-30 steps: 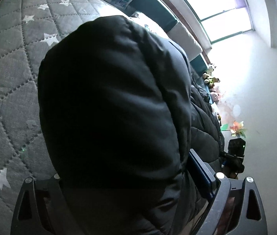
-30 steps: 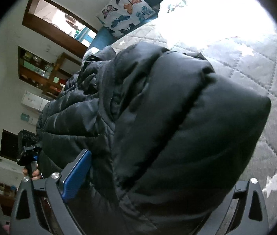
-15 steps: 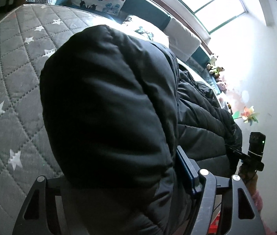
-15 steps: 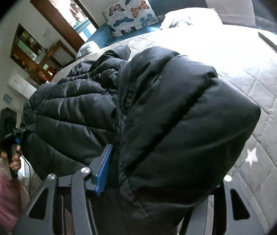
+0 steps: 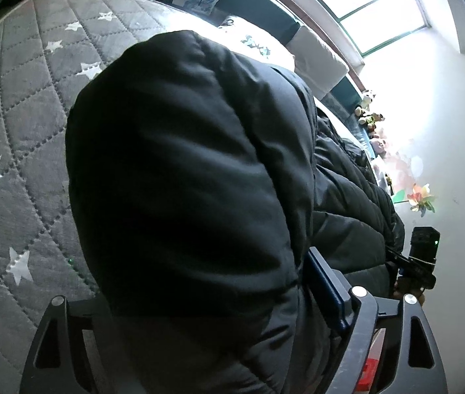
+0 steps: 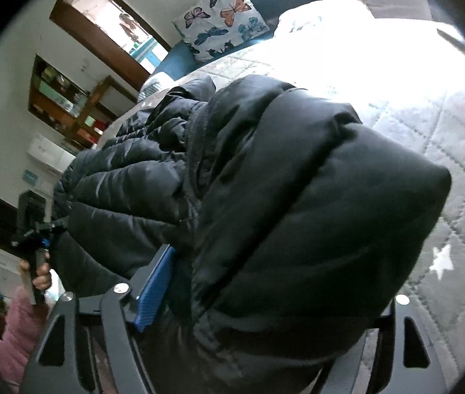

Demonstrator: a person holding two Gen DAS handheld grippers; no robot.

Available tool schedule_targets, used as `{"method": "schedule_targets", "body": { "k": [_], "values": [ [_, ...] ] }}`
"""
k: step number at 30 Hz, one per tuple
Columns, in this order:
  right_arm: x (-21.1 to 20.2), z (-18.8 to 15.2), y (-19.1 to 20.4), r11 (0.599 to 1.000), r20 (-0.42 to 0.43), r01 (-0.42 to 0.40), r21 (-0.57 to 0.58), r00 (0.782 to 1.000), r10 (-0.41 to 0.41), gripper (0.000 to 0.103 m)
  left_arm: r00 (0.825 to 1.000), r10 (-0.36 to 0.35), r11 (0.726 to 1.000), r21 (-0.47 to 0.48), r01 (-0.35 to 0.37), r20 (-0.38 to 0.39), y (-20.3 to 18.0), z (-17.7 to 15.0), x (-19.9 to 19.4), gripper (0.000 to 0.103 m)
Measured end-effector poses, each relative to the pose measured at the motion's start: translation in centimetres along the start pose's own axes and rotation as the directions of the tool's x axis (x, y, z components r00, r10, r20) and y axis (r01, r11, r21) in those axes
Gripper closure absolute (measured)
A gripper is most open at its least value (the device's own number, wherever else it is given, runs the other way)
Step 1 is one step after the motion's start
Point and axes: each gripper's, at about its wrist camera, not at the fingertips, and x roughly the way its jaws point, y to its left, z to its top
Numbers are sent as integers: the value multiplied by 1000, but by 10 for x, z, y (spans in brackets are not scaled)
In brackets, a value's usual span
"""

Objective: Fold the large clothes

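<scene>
The black puffer jacket [image 5: 183, 180] fills both wrist views. It lies bunched on the bed [image 5: 19, 124], on a grey quilted cover with white stars, and its near edge bulges up between the jaws of both grippers.

In the left wrist view, the left gripper [image 5: 206, 321] has a thick fold of the jacket wedged between its jaws. The blue pad [image 5: 326, 292] on the right-hand finger lies against the fabric; the other finger is hidden behind the padding. The jaws have just been opening, with the jacket between them, and whether they grip it I cannot tell. Beyond the fold, the rest of the jacket stretches toward the right gripper [image 5: 419, 262], which shows at the far edge.

In the right wrist view, the right gripper [image 6: 265, 295] also straddles a fat roll of the jacket. Its blue pad [image 6: 155, 289] touches the fabric on the left; the right finger is buried under the roll. These jaws too have just been opening, jacket between them, grip unclear. At the left edge a hand [image 6: 40, 272] in a pink sleeve [image 6: 15, 325] holds the other gripper's handle.

A butterfly pillow [image 6: 222, 19] leans at the head of the bed.
</scene>
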Motion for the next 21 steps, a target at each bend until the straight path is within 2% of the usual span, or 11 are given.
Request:
{"method": "schedule_targets", "body": {
  "k": [4, 7, 9, 11, 14, 16, 19, 21],
  "values": [
    [6, 3, -15, 996, -20, -74, 48, 997, 75, 9, 1000, -7, 1000, -19, 7, -6, 3, -1, -5, 9],
    [5, -2, -16, 995, -7, -84, 55, 996, 84, 11, 1000, 14, 1000, 10, -14, 20, -3, -6, -8, 15],
    [1, -5, -8, 997, 11, -69, 33, 998, 68, 20, 998, 44, 998, 37, -46, 45, -13, -10, -13, 22],
    [-8, -9, 2, 999, 33, -42, 4, 999, 42, 37, 993, 89, 993, 68, -94, 72, -25, -14, -17, 31],
    [-20, -14, 23, 998, 67, 22, -54, 998, -18, 47, 968, 208, 958, 168, -231, 143, -61, -25, -22, 40],
    [-25, -20, 35, 993, 85, 80, -89, 994, -73, 49, 936, 289, 914, 233, -332, 199, -84, -35, -24, 43],
    [-30, -26, 43, 987, 104, 121, -108, 989, -110, 50, 905, 346, 875, 264, -407, 249, -101, -46, -24, 46],
    [-35, -32, 47, 982, 118, 150, -116, 984, -136, 51, 893, 362, 862, 268, -430, 267, -106, -54, -23, 46]
  ]
}}
